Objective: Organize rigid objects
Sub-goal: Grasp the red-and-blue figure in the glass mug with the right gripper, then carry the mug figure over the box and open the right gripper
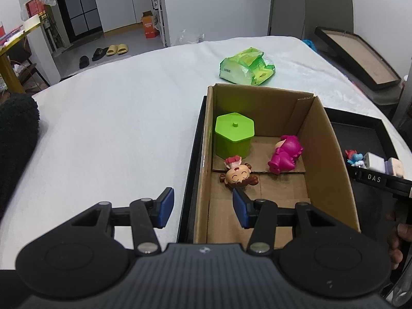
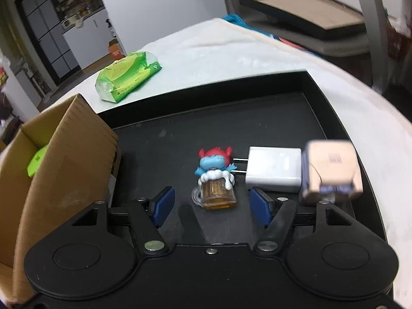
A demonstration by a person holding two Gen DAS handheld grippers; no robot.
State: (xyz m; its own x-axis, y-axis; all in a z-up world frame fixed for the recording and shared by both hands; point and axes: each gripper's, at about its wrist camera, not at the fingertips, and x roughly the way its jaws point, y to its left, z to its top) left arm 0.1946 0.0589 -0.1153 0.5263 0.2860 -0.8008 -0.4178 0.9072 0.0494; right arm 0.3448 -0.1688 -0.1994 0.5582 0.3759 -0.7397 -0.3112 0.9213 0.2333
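A cardboard box (image 1: 327, 139) stands on the white-covered table and holds a green hexagonal container (image 1: 233, 137), a magenta toy figure (image 1: 285, 154) and a small brown-haired doll figure (image 1: 238, 173). My left gripper (image 1: 203, 209) hovers open over the box's near left wall, nothing between its blue pads. In the right wrist view a black tray (image 2: 257, 118) carries a blue figure in a beer mug (image 2: 215, 180), a white charger (image 2: 274, 168) and a beige cube (image 2: 332, 170). My right gripper (image 2: 212, 206) is open, its pads either side of the mug figure, apart from it.
A green plastic package (image 1: 247, 67) lies on the table beyond the box. A framed board (image 1: 360, 59) leans at the far right. A dark fuzzy sleeve (image 1: 15, 141) is at the left edge. The cardboard box (image 2: 59, 167) stands just left of the right gripper.
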